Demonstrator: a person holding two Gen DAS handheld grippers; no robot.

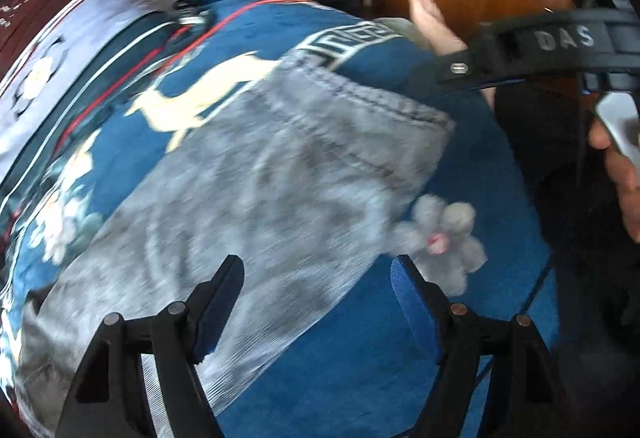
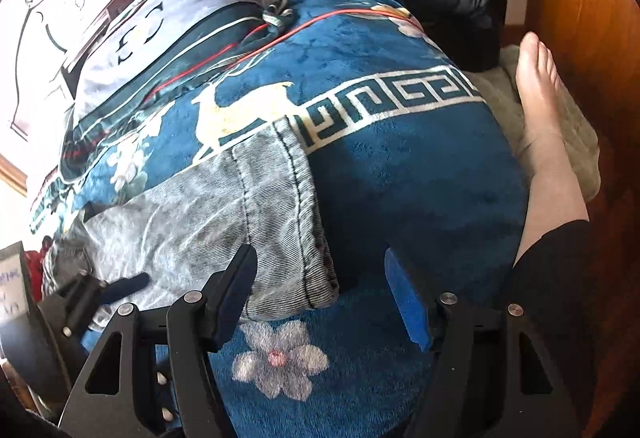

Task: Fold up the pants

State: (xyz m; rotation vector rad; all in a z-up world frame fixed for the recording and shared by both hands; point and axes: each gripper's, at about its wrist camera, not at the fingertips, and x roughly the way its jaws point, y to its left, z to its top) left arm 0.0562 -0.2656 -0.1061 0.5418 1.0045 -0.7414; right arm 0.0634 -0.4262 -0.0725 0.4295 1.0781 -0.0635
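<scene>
The pants (image 2: pixel 224 214) are grey, washed denim with dark stitched hems, lying flat on a blue blanket (image 2: pixel 420 174) patterned with a deer and flowers, spread over the bed. The right tongs (image 2: pixel 320 278) hover with fingers apart, empty, just above the hem corner. The left tongs (image 1: pixel 316 286) are also spread wide and empty, over the denim's edge.

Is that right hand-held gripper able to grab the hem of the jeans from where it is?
Probably yes: the right hand-held gripper is open, the hem lies just ahead, nothing between.
</scene>
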